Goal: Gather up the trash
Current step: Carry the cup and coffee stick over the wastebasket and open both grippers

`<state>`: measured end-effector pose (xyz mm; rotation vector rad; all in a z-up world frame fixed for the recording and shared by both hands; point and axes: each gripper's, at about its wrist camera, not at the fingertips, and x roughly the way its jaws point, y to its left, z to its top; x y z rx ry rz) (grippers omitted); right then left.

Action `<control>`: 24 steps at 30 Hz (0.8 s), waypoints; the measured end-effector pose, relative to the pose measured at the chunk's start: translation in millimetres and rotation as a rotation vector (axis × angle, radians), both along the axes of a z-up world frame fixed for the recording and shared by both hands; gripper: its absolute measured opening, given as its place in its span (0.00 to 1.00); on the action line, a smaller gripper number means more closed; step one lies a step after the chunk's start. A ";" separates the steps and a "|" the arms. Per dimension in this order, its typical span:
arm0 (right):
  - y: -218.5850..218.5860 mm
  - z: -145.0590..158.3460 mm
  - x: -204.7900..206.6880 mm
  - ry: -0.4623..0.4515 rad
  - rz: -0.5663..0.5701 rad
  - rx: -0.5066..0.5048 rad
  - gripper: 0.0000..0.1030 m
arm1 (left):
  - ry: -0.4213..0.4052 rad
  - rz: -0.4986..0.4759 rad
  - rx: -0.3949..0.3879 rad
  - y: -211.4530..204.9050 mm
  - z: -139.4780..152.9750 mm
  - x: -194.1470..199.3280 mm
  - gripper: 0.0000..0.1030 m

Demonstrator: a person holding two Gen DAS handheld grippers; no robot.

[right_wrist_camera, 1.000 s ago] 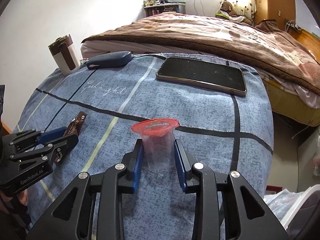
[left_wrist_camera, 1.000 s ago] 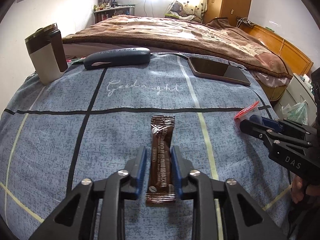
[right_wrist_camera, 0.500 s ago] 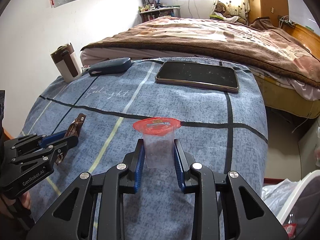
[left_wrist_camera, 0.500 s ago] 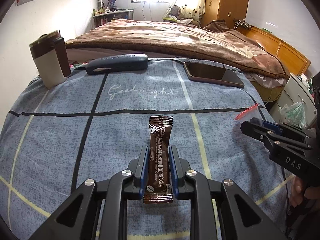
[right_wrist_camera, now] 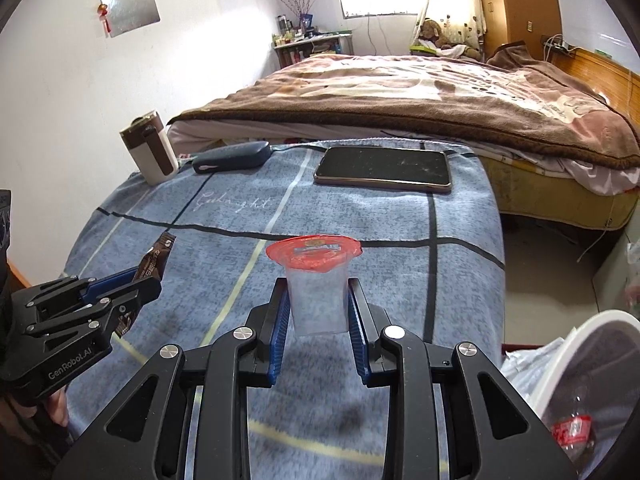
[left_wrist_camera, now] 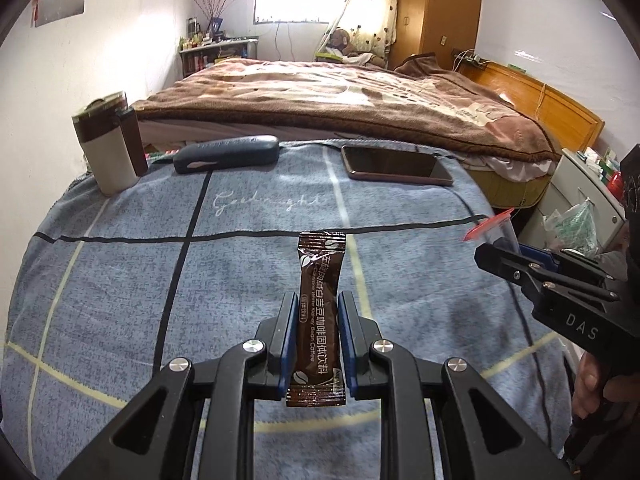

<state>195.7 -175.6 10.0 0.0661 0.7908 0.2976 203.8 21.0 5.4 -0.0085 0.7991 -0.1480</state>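
Note:
My left gripper (left_wrist_camera: 319,312) is shut on a brown coffee sachet (left_wrist_camera: 319,280), which stands up between the blue pads above the blue checked cloth (left_wrist_camera: 240,264). My right gripper (right_wrist_camera: 318,300) is shut on a clear plastic cup with a red foil lid (right_wrist_camera: 314,280), also held off the cloth. In the left wrist view the right gripper (left_wrist_camera: 492,254) shows at the right edge with the red lid (left_wrist_camera: 486,226) sticking out. In the right wrist view the left gripper (right_wrist_camera: 136,284) shows at the left with the sachet (right_wrist_camera: 156,260) in it.
On the cloth's far side stand a brown and white tumbler (left_wrist_camera: 108,148), a dark blue case (left_wrist_camera: 226,154) and a phone (left_wrist_camera: 396,166). A bed with a brown blanket (left_wrist_camera: 340,104) lies behind. A white bin (right_wrist_camera: 592,392) with a bag and trash sits low at the right.
Both grippers have risen and pulled back from the cloth, carrying the sachet and the cup with them. The white bin has come into the right wrist view.

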 end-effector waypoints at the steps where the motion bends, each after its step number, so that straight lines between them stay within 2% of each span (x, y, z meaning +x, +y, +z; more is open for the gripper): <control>1: -1.1 1.1 -2.4 -0.003 -0.003 0.001 0.29 | -0.006 -0.004 0.001 -2.0 2.5 -2.9 0.21; 12: -28.7 17.0 -38.0 -0.052 -0.077 0.018 0.29 | -0.054 -0.060 -0.012 -27.4 23.0 -33.2 0.21; 24: -80.9 36.5 -81.5 -0.115 -0.207 0.023 0.29 | -0.105 -0.193 -0.030 -83.0 40.2 -60.5 0.21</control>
